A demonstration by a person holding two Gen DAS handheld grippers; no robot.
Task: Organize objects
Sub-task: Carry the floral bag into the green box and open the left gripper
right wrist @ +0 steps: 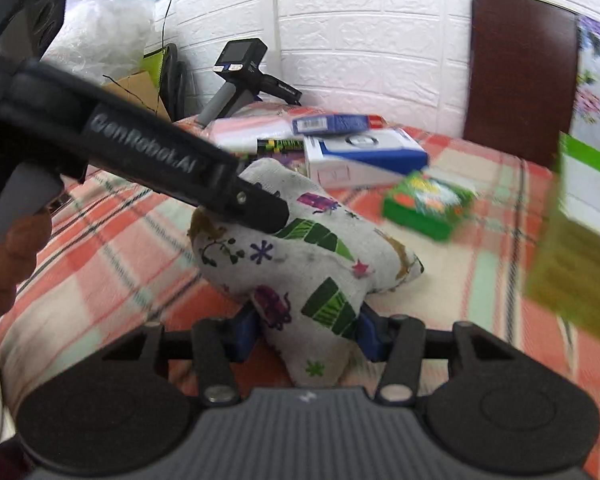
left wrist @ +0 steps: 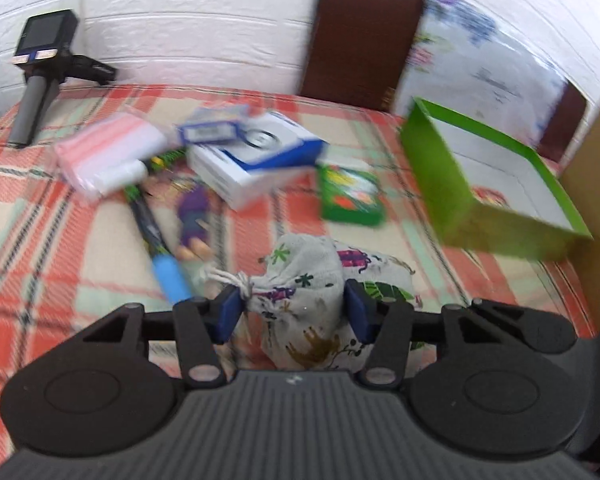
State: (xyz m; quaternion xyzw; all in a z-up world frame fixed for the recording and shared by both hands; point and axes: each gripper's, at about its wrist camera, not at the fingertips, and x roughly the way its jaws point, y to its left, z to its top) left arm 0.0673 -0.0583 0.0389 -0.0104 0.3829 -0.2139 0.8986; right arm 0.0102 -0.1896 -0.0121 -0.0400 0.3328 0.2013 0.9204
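Both hand-held grippers grip the same printed drawstring pouch [left wrist: 300,300] — one at each end. In the left wrist view, the left hand-held gripper [left wrist: 292,312] has its blue pads pressed against the pouch's gathered neck, the white cord bunched at about 9 o'clock of the pouch. In the right wrist view, the right hand-held gripper [right wrist: 308,330] pinches the pouch's lower corner, its blue pads sunk into the cloth on either side. The left tool reaches in from 10 o'clock there, its tip on the pouch's far end.

The pouch sits low over the checked red and green bedspread [left wrist: 60,216], near the middle of the bed. At 12 o'clock of it lies a white and blue box [left wrist: 256,156], with a pink striped packet [left wrist: 108,152] at 10 o'clock. A small green box [left wrist: 350,194] lies at 1 o'clock, and an open green tray [left wrist: 440,176] — white inside — stands at 2 o'clock. A blue-handled pen [left wrist: 156,240] and a purple doll [left wrist: 194,220] lie at 10 o'clock, close by. A camera on a tripod [left wrist: 40,64] stands far off at 10 o'clock, by the white wall.
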